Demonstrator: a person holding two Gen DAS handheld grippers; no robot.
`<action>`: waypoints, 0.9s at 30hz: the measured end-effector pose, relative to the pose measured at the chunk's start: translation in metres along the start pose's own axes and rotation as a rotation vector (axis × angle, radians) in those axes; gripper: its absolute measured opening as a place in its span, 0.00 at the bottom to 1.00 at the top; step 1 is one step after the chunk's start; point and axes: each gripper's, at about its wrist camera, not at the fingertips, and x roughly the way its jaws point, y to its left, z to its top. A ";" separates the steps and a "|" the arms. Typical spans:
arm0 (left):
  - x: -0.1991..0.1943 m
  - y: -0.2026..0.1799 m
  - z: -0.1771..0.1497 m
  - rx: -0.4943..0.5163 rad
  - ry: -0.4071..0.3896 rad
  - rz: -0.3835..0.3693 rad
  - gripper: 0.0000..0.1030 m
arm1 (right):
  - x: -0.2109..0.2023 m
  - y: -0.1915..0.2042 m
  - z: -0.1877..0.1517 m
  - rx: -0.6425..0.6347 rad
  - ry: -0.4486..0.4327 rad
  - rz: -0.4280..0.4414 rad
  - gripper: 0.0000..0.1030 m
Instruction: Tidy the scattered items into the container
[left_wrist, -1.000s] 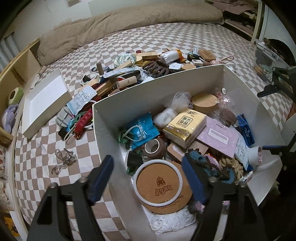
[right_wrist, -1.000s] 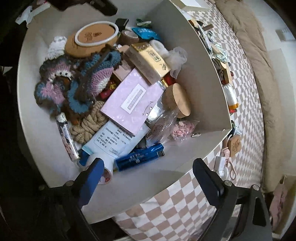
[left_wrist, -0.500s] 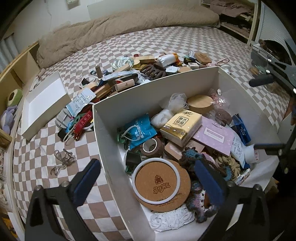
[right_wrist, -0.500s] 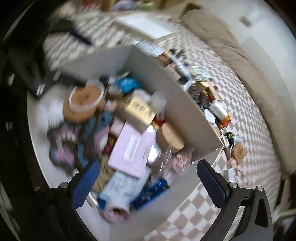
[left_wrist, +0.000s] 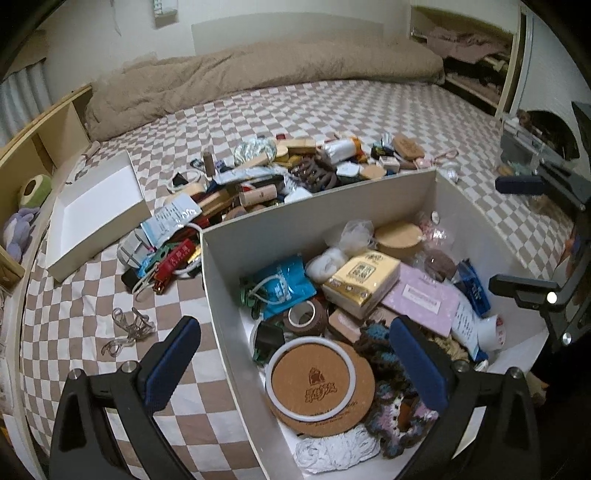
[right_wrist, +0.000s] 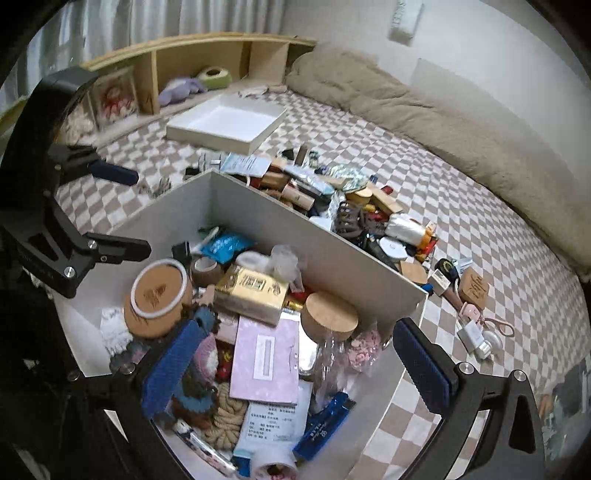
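Both grippers released, nothing held: left gripper (left_wrist: 295, 362) jaws just widened, right gripper (right_wrist: 295, 363) too; both hover over white container (left_wrist: 332, 218) on checkered bed (left_wrist: 332, 103), part filled; scattered items (left_wrist: 280, 173) piled just beyond its far wall

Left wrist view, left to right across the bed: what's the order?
Green plush on the shelf → shallow white tray → clear clips → red lanyard → big white box's left wall → cork coaster → pink card → blue packet.
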 end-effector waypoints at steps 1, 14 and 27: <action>-0.002 0.001 0.001 -0.006 -0.012 -0.001 1.00 | -0.002 -0.002 0.000 0.016 -0.009 0.002 1.00; -0.030 0.014 0.008 -0.077 -0.133 0.030 1.00 | -0.026 -0.019 0.000 0.158 -0.109 -0.008 1.00; -0.065 0.003 0.008 -0.045 -0.240 0.102 1.00 | -0.063 -0.024 0.006 0.222 -0.203 -0.045 1.00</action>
